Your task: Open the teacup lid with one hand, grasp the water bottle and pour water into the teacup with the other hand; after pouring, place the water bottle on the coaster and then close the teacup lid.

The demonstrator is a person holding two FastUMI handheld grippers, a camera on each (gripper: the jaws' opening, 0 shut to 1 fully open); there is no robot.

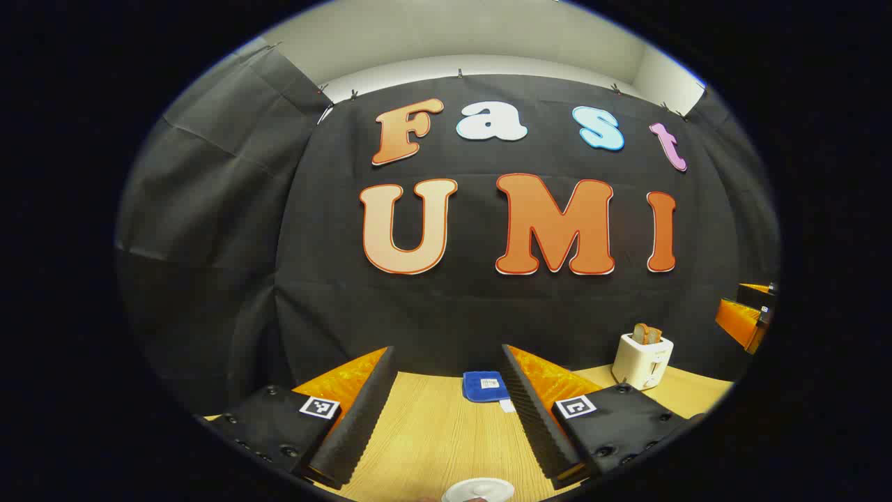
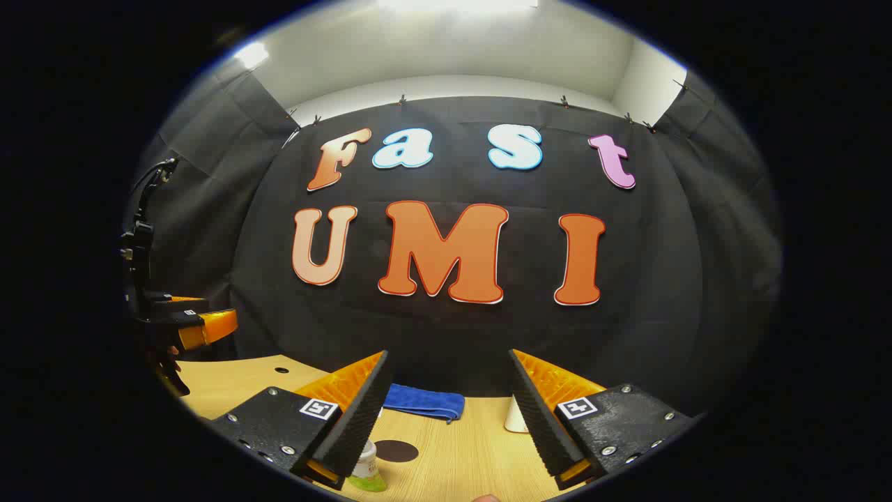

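A: What have I got nearest on the left gripper view?

B: I see the left gripper (image 1: 446, 418) with its fingers spread wide and nothing between them, held above the wooden tabletop (image 1: 432, 432). Right at the bottom edge, between the fingers, sits the white teacup lid (image 1: 479, 490), round with a knob, only its top showing.

A: And beyond that?

B: A folded blue cloth (image 1: 486, 385) lies on the tabletop near the far wall, just beside the right-hand finger. Farther right stands a white toaster (image 1: 642, 360) with slices of bread (image 1: 647, 334) sticking up from it. At the right edge I catch the other gripper's orange parts (image 1: 744, 321).

A: The right gripper view?

B: The right gripper (image 2: 449, 418) is also opened wide and empty. Just under its left-hand finger I see the water bottle (image 2: 365, 470), a clear bottle with a greenish base, partly hidden. Beside it, a dark round coaster (image 2: 396, 451) lies flat on the tabletop, apart from the bottle. Behind the right-hand finger there is a white object (image 2: 516, 417) I cannot identify. The blue cloth lies farther back by the wall.
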